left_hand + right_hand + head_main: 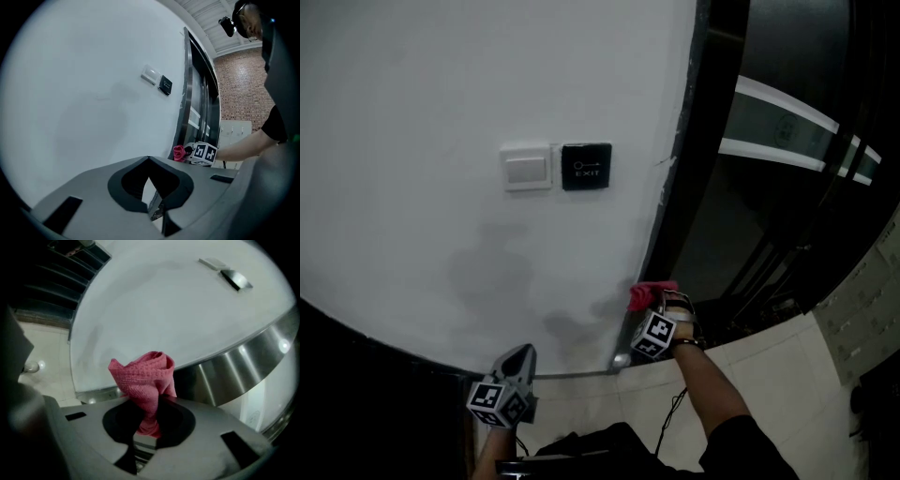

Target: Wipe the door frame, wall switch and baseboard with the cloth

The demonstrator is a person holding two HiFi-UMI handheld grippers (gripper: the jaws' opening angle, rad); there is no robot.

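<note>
One pink cloth (145, 376), bunched, sat clamped between the jaws of our right gripper (148, 420), low against the door frame (673, 202). We held our left gripper (148, 159), jaws together and empty, left of that frame, below the wall switch (527, 169).

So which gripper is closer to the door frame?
Right. The right gripper, shut on the pink cloth, is just beside the door frame, low down. The left gripper is off to the left, before the white wall.
</note>
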